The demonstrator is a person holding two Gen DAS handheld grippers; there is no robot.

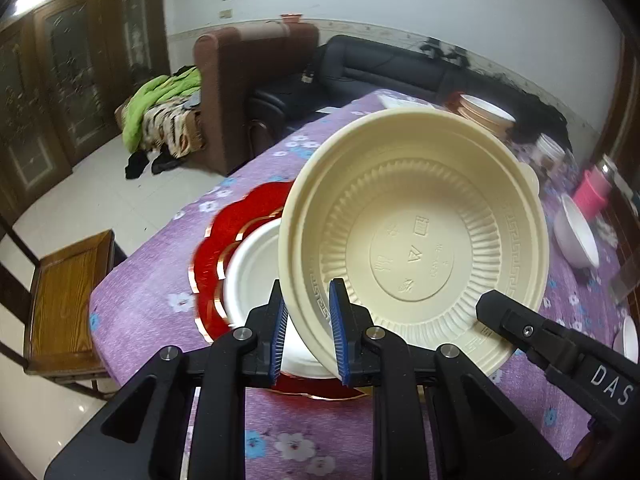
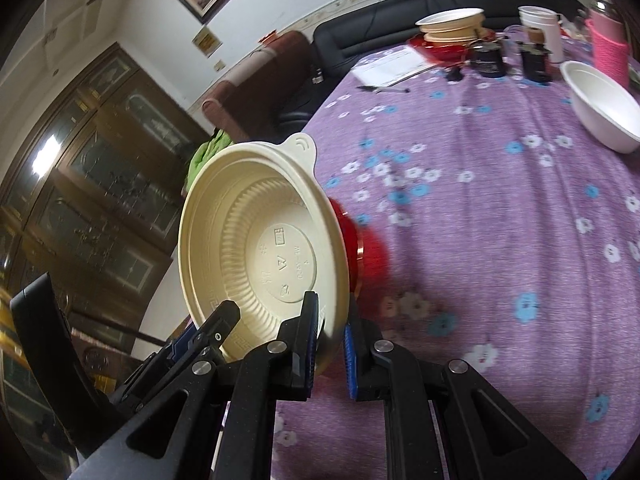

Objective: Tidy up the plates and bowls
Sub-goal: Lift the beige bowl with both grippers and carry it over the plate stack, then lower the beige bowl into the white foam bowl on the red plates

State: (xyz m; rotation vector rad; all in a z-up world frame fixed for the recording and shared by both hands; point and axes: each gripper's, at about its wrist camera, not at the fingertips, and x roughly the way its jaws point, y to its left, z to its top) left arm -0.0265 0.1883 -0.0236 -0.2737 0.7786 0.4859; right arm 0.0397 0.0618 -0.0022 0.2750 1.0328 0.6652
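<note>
A cream plastic bowl (image 1: 412, 248) with ribbed walls and a small tab on its rim hangs tilted above the purple flowered tablecloth (image 1: 160, 300), its hollow side toward both cameras. My left gripper (image 1: 308, 320) is shut on the bowl's near rim. In the left wrist view my right gripper (image 1: 496, 308) touches the rim further right. In the right wrist view the same cream bowl (image 2: 260, 248) is pinched at its rim by my right gripper (image 2: 328, 340), with my left gripper (image 2: 216, 336) on the rim beside it. Below lies a red scalloped plate (image 1: 224, 240) carrying a white plate (image 1: 252, 276).
A white bowl (image 2: 604, 112) sits at the right. At the far end are a stack of bowls (image 2: 452, 24) on a red dish, a white cup (image 2: 540, 32), a pink cup (image 2: 608, 44), dark jars (image 2: 488, 56), a paper (image 2: 392, 66) and a pen (image 2: 384, 89). A wooden chair (image 1: 68, 300) stands left of the table.
</note>
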